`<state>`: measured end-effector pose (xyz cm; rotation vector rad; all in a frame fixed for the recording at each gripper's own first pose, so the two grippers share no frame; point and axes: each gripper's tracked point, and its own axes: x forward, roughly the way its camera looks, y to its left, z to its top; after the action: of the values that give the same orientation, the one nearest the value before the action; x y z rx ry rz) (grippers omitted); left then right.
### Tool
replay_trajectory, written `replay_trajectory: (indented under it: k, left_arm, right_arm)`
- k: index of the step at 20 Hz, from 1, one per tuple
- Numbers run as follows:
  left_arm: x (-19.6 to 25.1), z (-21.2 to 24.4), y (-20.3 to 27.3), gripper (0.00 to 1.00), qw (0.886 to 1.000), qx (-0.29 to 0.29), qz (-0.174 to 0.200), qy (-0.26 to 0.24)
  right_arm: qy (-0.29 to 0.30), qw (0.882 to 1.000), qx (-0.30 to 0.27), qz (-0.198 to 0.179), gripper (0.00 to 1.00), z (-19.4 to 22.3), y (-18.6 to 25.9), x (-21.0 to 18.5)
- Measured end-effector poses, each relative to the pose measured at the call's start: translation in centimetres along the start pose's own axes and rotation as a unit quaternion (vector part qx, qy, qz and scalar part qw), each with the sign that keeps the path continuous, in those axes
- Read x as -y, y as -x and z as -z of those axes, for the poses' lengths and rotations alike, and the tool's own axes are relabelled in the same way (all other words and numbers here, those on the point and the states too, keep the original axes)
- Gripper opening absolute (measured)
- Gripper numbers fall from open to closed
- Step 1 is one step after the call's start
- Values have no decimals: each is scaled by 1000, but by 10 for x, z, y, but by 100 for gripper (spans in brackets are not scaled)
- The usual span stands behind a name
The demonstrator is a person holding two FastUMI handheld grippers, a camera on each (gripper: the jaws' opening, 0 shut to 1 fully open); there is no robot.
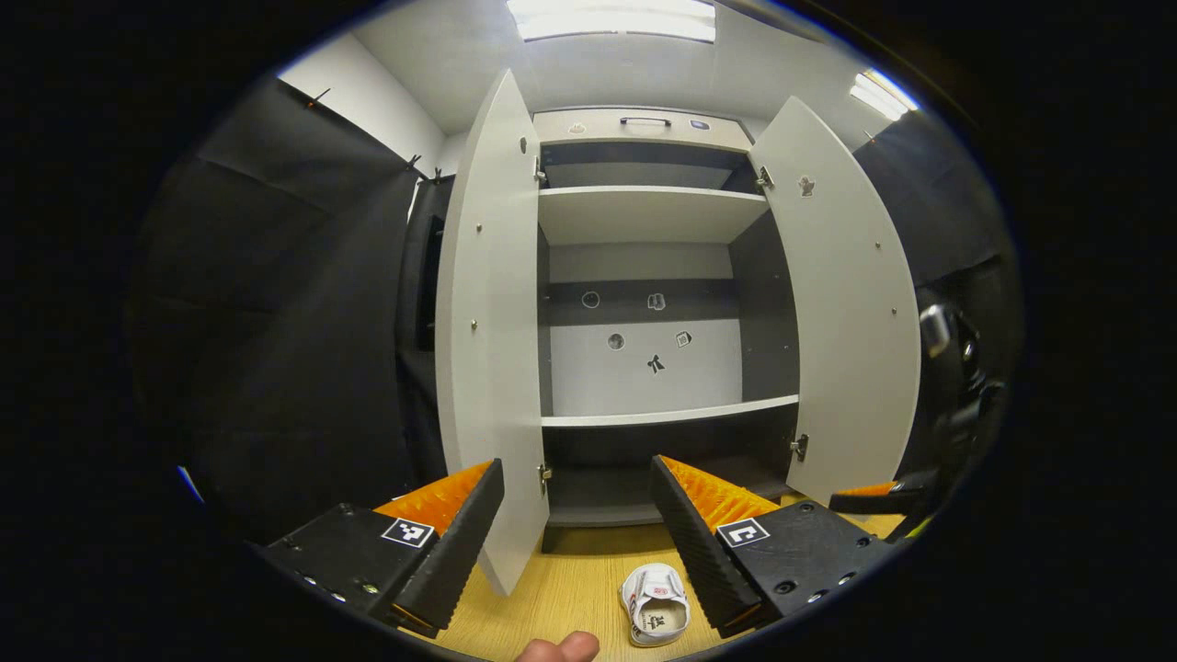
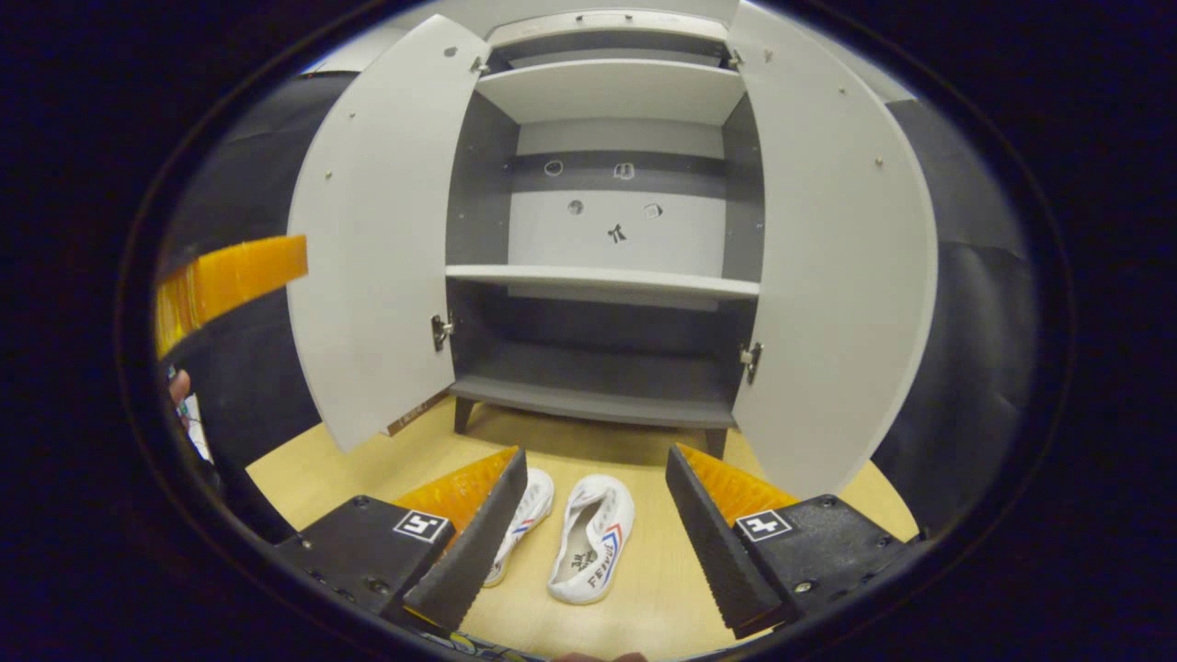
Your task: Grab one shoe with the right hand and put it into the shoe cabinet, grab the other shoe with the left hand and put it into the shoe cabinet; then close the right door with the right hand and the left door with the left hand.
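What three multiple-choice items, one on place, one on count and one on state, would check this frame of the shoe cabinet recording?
1. Where do the white shoes lie?
A. on the middle shelf
B. on the wooden floor in front of the shoe cabinet
C. on top of the cabinet

2. How many shoes appear in the right gripper view?
A. one
B. two
C. three

3. How do the cabinet doors stand?
A. both open
B. both shut
C. left one shut, right one open

Answers: 1 B, the pair sits on the wooden floor before the shoe cabinet. 2 B, two shoes lie side by side ahead of the right hand-held gripper. 3 A, the left door and right door are both swung wide, baring the shelves.
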<state>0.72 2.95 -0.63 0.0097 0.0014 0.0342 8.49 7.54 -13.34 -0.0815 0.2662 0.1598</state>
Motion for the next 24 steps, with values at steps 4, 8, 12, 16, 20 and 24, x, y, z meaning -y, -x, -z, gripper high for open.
replay_trajectory:
  k: [4,8,12,16,20,24]
  left_arm:
    - [-18,9,-2,96,1000,-12,-16,6]
    - [-35,14,-4,95,999,-17,-28,7]
    - [-45,23,-8,96,999,-25,-36,12]
    - [-50,31,-11,96,998,-36,-39,15]
    - [-54,37,-17,95,998,-45,-41,15]
    - [-57,45,-22,96,998,-52,-42,13]
  right_arm:
    - [-3,998,-59,-23,99,46,-32,-20]
    - [-15,995,-98,-31,94,83,-54,-30]
    - [-9,990,-139,-27,91,117,-76,-31]
    - [-38,984,-171,-25,86,138,-95,-31]
    - [-53,981,-184,-23,74,151,-111,-29]
    - [-43,981,-188,-20,55,156,-123,-31]
